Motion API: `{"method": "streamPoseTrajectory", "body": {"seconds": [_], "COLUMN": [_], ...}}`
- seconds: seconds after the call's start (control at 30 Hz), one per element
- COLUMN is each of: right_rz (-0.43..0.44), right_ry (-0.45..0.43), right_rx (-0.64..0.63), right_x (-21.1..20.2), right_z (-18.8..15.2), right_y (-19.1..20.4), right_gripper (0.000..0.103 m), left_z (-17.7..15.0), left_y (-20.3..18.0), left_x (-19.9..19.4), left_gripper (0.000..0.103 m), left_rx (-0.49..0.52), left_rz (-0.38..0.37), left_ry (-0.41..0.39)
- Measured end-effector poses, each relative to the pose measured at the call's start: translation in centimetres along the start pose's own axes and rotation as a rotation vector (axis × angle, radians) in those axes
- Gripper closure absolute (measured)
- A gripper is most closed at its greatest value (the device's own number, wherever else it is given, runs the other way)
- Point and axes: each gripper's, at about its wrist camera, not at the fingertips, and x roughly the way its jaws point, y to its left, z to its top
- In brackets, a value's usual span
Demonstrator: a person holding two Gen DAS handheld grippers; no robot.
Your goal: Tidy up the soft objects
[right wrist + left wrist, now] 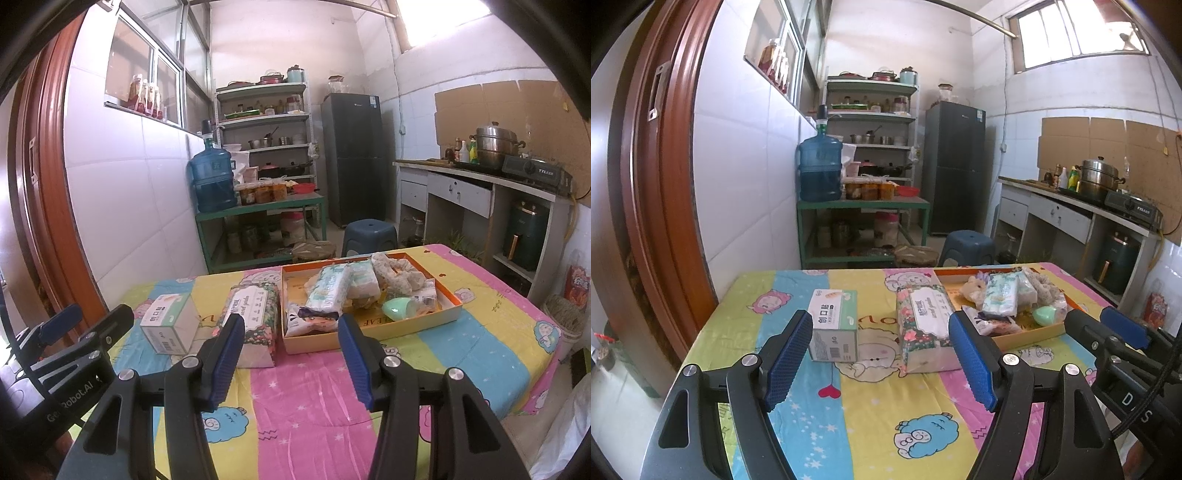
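— Kitchen room, white tile walls, dark fridge (pixel 955 166) at the back, big blue water jug (pixel 820 168) on a green shelf. What sits on the tabletop (pixel 871 417)?

— Bright cartoon cloth, stripes of yellow, blue and pink. Small white and green box (pixel 833 325) on the left. Flowery tissue pack (pixel 925 328) just to its right, near but not touching.

— And the soft stuff?

— Piled in the orange tray (pixel 448 308), far right part of the tabletop. Blue and white tissue packs (pixel 328 286) on top, leaning. Fluffy toy (pixel 973 288) at the back of the pile. Lacy cloth (pixel 400 275) on the far side. Mint green egg shape (pixel 395 308) near the front wall of the tray. Small printed packet (pixel 308 319) in the near left corner.

— Flowery pack inside the tray?

— No, outside, just beside the tray's left wall.

— Left gripper (pixel 881 356)?

— Up over the near tabletop, blue fingers (pixel 788 360) wide apart, holding nothing. Box and flowery pack seen between them, farther off.

— Right gripper (pixel 291 358)?

— Same, blue fingers (pixel 354 358) spread apart, nothing between them. Pointed at the near left corner of the tray, not touching it.

— Both close together?

— Side by side; each one peeks into the other's camera at the edge
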Motion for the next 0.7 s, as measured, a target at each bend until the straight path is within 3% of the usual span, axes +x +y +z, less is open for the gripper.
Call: {"method": "streamPoseTrajectory", "body": {"seconds": [0.7], "right_rz": [-0.001], "right_ry": [0.001], "right_rx": [-0.001], "right_x": [0.0], "right_z": [-0.06], "right_y": [-0.12], "right_gripper": [0.051], "left_z": [-0.67], "left_y": [-0.11], "left_x": [0.27], "left_gripper": [0.025], "left_rx": [0.0], "left_rz": [0.019], "left_ry": [0.006]}}
